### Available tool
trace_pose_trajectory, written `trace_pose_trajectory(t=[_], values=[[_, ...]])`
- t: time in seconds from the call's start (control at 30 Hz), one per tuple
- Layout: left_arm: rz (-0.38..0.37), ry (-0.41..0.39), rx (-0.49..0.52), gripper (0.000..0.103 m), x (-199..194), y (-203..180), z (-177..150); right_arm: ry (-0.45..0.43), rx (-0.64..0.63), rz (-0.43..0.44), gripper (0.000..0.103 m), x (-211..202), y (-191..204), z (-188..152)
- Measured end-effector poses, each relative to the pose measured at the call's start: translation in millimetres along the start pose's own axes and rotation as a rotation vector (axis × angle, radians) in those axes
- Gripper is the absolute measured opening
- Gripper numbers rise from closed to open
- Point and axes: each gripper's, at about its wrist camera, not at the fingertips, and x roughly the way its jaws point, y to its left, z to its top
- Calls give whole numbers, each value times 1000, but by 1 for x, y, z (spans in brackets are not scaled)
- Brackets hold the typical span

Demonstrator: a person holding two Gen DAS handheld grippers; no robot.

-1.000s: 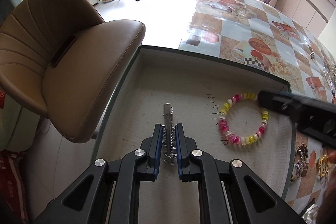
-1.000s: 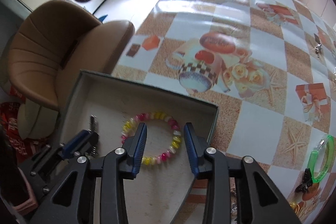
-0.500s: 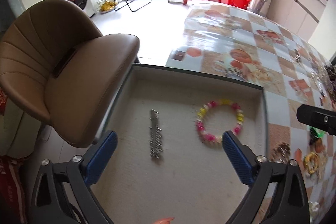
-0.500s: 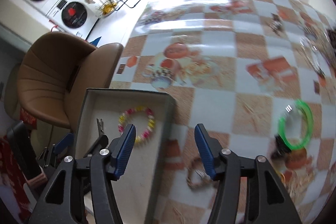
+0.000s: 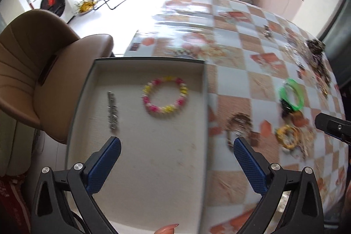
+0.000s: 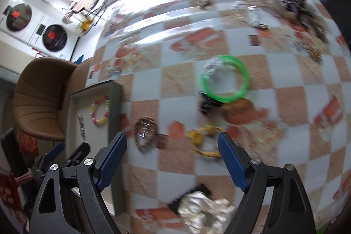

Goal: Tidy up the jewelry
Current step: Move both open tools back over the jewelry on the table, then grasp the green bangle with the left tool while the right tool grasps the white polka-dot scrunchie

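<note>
Checkered tablecloth [image 5: 258, 84] with orange and white squares covers the table; a tan leather chair [image 5: 33, 71] stands at its left end, washing machines and red plastic chairs behind. Left gripper [image 5: 175, 159]: jaws spread wide, nothing between the blue pads, hanging over the grey-rimmed tray [image 5: 92, 80]. In the tray, apart from each other: silver chain piece [image 5: 112, 110] on the left, pink-and-yellow bead bracelet [image 5: 165, 94] to its right. Right gripper [image 6: 172, 154]: jaws have just been opening, nothing between the pads, held above the cloth right of the tray. Just ahead of it, a yellow bracelet [image 6: 205, 142]; left of that, beside the tray wall, a brown bead bracelet [image 6: 145, 132]. Farther out, a green bangle [image 6: 226, 78] touching a black item. Crumpled white material [image 6: 204, 209] lies near the lower edge. Picture is motion-blurred.
</note>
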Motion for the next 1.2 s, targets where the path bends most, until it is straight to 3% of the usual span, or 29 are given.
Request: trace_pose_trajectory(t=[0.6, 0.83, 1.2], values=[[-50, 46, 132, 103, 8, -77, 4, -103, 119, -100, 88, -41, -95, -29], [-62, 66, 154, 103, 20, -94, 9, -12, 85, -99, 88, -30, -106, -39], [-91, 65, 161, 103, 48, -125, 48, 109, 44, -35, 88, -5, -99, -71]])
